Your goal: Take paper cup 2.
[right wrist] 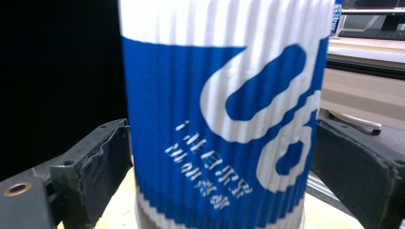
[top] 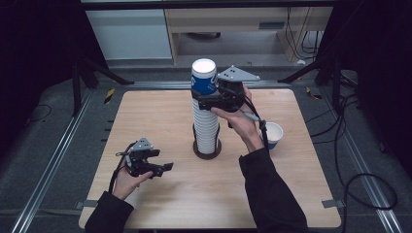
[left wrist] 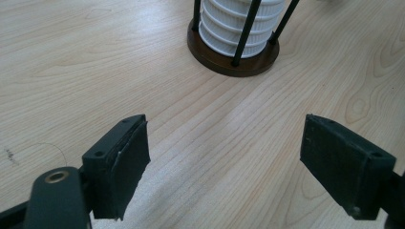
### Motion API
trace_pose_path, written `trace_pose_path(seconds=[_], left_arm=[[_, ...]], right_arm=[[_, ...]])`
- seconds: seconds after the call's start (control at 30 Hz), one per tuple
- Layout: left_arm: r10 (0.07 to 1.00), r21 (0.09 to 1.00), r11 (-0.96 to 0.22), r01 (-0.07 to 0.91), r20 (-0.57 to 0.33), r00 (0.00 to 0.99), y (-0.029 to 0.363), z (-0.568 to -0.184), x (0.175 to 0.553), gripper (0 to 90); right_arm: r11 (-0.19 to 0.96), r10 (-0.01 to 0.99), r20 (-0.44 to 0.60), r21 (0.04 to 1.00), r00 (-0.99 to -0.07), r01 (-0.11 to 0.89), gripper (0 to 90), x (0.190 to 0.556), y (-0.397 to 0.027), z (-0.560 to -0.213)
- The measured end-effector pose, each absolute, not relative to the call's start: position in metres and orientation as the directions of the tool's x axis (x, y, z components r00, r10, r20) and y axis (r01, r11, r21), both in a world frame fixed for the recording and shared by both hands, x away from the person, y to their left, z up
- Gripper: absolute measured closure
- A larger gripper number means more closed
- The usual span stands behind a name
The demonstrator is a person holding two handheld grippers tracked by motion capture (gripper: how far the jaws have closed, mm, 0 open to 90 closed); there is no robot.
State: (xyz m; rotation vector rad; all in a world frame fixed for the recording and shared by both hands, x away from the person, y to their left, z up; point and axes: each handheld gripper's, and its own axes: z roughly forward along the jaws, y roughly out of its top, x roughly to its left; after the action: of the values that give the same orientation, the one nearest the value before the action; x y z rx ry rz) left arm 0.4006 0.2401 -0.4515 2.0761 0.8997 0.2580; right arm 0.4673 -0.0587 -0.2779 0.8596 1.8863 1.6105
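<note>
Midway through pulling cups off the stack. 1 loose cup (top: 273, 134) already out on the table (top: 160, 116), right of the holder (top: 207, 151). Right gripper (top: 206, 97) straddling the top cup (top: 204, 77), jaws wide, pads seemingly just short of contact. Left gripper (top: 165, 167) idle, wide open, empty. Remaining: close, lift, set down.

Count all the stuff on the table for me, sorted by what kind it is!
Tall stack of upside-down cups, blue one on top: 1
Round dark stand holding the stack: 1
Loose cups standing by themselves: 1
Hand-held tools: 2, left tool and right tool
Total: 5
How many cups are in the stack cannot be told.
</note>
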Motion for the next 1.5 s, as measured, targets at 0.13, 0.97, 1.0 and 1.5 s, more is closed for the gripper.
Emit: trace_pose_path(seconds=[0.13,0.97,1.0,1.5], left_arm=[[0.679,0.766,-0.394,0.508,-0.131,0.722,0.240,-0.452,0.401,16.3],[0.683,0.768,-0.387,0.510,-0.133,0.718,0.241,-0.451,0.401,16.4],[0.683,0.768,-0.388,0.509,-0.131,0.719,0.241,-0.451,0.400,16.4],[0.685,0.772,-0.385,0.506,-0.129,0.717,0.242,-0.450,0.400,16.4]], right_arm=[[0.100,0.742,0.019,0.985,-0.670,0.139,10.7,0.470,-0.056,-0.281],[0.112,0.739,-0.014,0.988,-0.674,0.103,18.8,0.467,-0.055,-0.268],[0.114,0.738,-0.015,0.988,-0.675,0.102,19.0,0.467,-0.055,-0.266],[0.103,0.742,-0.034,0.993,-0.670,0.064,19.3,0.462,-0.056,-0.238]])
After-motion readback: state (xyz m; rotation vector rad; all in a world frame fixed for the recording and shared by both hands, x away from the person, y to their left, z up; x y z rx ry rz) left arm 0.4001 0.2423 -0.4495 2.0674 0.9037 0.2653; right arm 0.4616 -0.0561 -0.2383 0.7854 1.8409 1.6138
